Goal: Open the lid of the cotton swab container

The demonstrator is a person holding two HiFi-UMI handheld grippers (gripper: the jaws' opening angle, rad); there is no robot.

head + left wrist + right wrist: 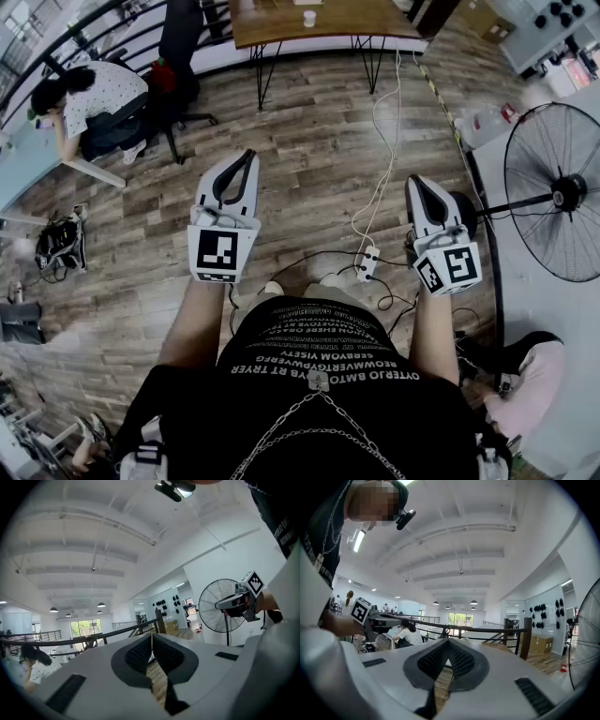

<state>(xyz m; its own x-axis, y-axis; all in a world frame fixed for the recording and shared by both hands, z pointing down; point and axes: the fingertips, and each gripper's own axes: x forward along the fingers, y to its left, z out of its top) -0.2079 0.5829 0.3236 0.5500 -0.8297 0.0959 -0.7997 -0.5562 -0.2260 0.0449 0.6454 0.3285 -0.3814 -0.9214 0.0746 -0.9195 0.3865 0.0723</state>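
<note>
I am holding my left gripper (247,156) and right gripper (413,181) clenched and empty above open wooden floor (309,141); a fan (555,192) is standing near my right, a table (319,21) well ahead.

Underfoot, a wood-plank floor (309,159), grainy and matt, greys and browns mixed. The left gripper (247,156) has a smooth, matt, pale-grey plastic shell, and the right gripper (413,182) has the same finish. In the left gripper view the jaws carry black pads (138,654), finely ribbed and dull like rubber. The right gripper view shows the same ribbed lining (433,660). The marker cube (221,251) is flat matt white with black print. At the back, the surface (328,19) has a warm wood top with a soft sheen on thin black metal legs. The fan (553,192) has a black wire grille, apparently metal. The shirt (319,375) is matt black cloth with white print, and over it gleams a silvery metal chain (309,412). The cable (384,178) looks like smooth white plastic.
</note>
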